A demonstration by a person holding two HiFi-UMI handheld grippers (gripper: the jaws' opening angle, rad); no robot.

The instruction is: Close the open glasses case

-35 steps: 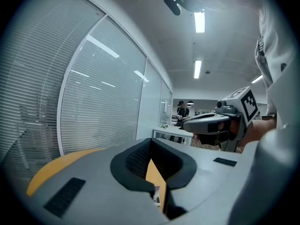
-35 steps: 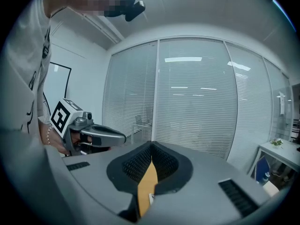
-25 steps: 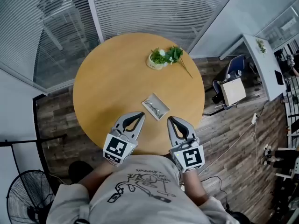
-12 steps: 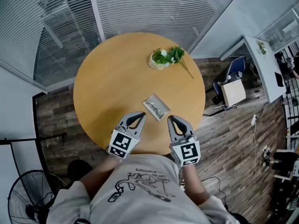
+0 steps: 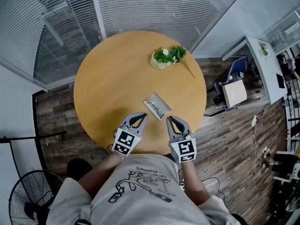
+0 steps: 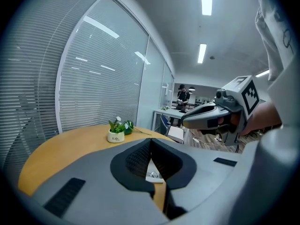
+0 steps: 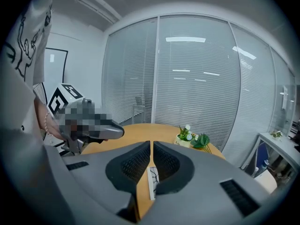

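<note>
On the round counter [image 5: 108, 74], near the person's edge, the open glasses case [image 5: 157, 106] lies flat, its long axis slanting from far-left to near-right in the head view. Closing looks not yet begun: the left tool [image 5: 142, 116] and right tool [image 5: 170, 120] hover just short of it, jaws together and empty. Next, one must catch the lid's free edge and fold it over.

Glasses case [image 5: 156, 106] lies on the worktop [image 5: 112, 78], near half, right of centre. Plant pot [image 5: 159, 60] stands behind it on the far side, well apart. Left gripper [image 5: 138, 118] and right gripper [image 5: 172, 121] hang over the near edge, left and right of the case. Fan [image 5: 33, 198] stands on the floor, near left.
</note>
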